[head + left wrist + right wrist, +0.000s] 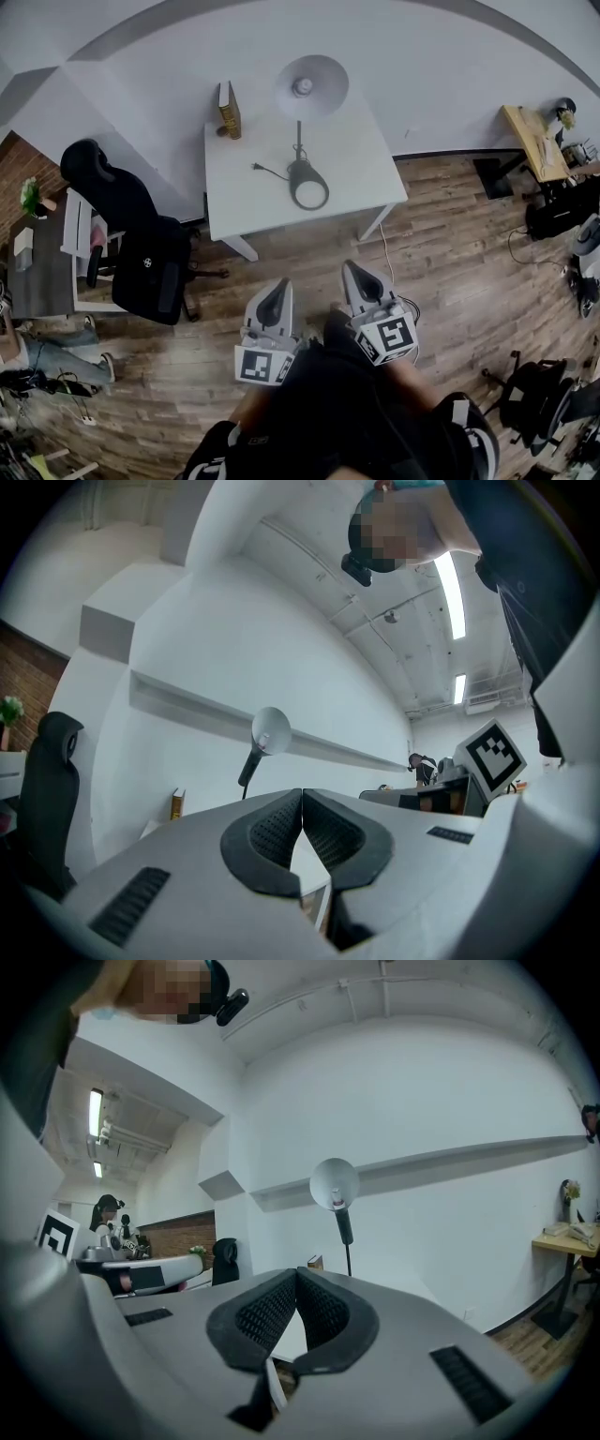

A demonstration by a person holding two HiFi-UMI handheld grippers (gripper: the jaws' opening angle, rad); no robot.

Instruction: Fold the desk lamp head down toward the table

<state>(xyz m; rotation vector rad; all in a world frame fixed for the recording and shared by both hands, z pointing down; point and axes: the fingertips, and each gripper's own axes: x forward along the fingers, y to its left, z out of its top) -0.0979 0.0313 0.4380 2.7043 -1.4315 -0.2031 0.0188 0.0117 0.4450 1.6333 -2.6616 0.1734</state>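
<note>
A desk lamp stands upright on the white table [244,197], its round grey head [312,86] raised above a black stem and round base [308,186]. The left gripper view shows the lamp head [270,729] above the jaws, and so does the right gripper view, with the lamp head [335,1183] facing me. My left gripper [277,296] and right gripper [361,277] hang side by side over the wooden floor, well short of the table's near edge. Both are shut with nothing between their pads.
A book [229,110] stands at the table's back left, and a black cord [268,171] trails from the lamp. A black office chair [150,253] sits left of the table. A wooden desk [530,137] and dark equipment [562,211] fill the right side.
</note>
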